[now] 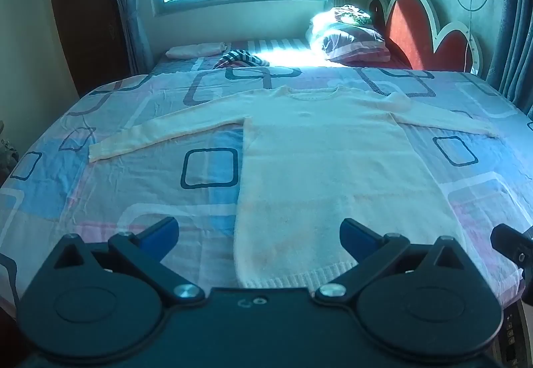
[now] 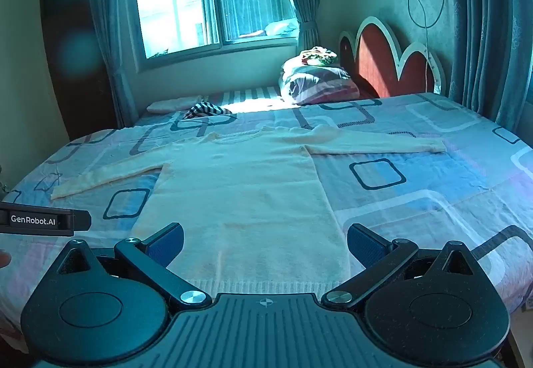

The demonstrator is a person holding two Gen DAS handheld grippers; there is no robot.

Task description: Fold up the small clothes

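A cream long-sleeved knit sweater lies flat and face up on the bed, sleeves spread to both sides, ribbed hem nearest me. It also shows in the right wrist view. My left gripper is open and empty, hovering just short of the hem's left part. My right gripper is open and empty, hovering over the hem's right part. The left gripper's body shows at the left edge of the right wrist view, and the right gripper's body shows at the right edge of the left wrist view.
The bed sheet is patterned with blue and pink squares. A folded pink garment and a striped cloth lie at the far side. Pillows are stacked by the red headboard. A window and curtains stand behind.
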